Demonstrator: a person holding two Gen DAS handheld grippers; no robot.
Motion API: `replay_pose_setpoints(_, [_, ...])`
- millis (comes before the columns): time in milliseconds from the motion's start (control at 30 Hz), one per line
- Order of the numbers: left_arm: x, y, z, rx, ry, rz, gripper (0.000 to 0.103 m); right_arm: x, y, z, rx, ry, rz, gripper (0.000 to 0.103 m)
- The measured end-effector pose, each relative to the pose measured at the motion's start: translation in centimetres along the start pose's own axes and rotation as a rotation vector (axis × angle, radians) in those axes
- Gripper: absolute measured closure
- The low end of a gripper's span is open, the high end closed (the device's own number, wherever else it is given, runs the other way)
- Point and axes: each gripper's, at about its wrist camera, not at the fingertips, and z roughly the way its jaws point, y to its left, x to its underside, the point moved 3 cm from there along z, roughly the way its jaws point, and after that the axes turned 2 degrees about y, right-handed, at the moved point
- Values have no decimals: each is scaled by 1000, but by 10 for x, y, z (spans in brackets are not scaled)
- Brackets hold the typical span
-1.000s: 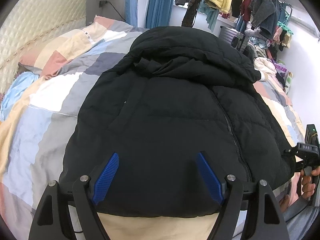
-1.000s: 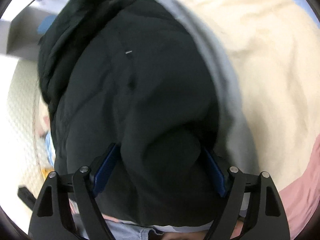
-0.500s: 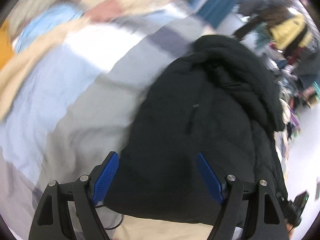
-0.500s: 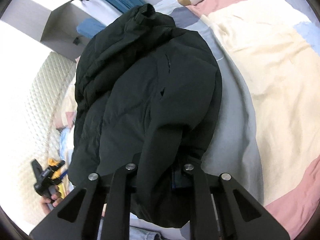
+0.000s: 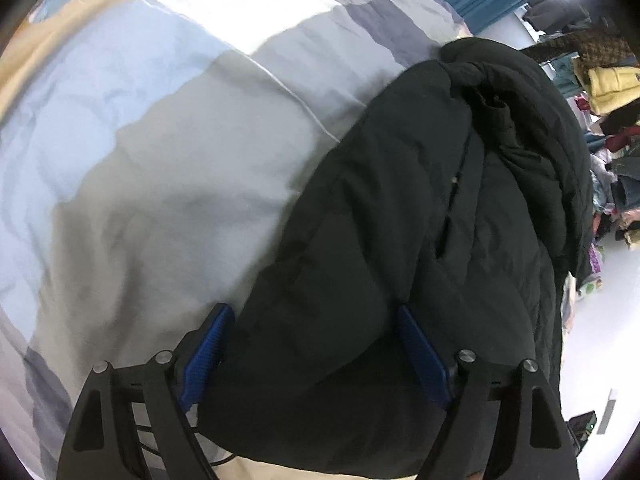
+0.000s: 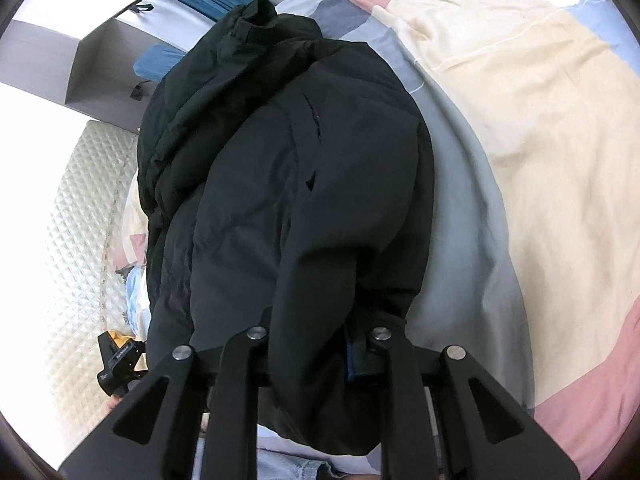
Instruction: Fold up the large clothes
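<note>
A large black puffer jacket (image 5: 440,208) lies on the bed, hood end far from me. My left gripper (image 5: 316,344) is open, its blue pads either side of the jacket's near left edge, which bulges between them. In the right wrist view the jacket (image 6: 288,168) fills the middle. My right gripper (image 6: 316,344) is shut on a fold of the jacket's near right edge, and black fabric drapes over its fingers.
A patchwork duvet (image 5: 152,128) in grey, blue, white and beige covers the bed; it also shows in the right wrist view (image 6: 540,120). A quilted headboard (image 6: 80,216) and a rack of hanging clothes (image 5: 600,76) stand beyond the bed.
My right gripper has closed on the jacket's right edge. My left gripper has swung left and down to the jacket's left edge, still open.
</note>
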Motion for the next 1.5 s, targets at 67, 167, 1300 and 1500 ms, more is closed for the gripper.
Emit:
replay_pose_setpoints(67, [0, -2, 0, 51, 14, 10, 20, 0, 0, 0, -1, 1, 3, 84])
replay_pose_setpoints(167, [4, -12, 0, 129, 27, 38, 20, 0, 0, 0, -8, -5, 0, 84])
replay_pose_setpoints(1300, [60, -49, -189, 436, -137, 181, 93, 28, 53, -152, -242, -194, -136, 95])
replay_pose_setpoints(1500, [97, -25, -227, 442, -144, 174, 94, 58, 57, -189, -301, -212, -137, 95])
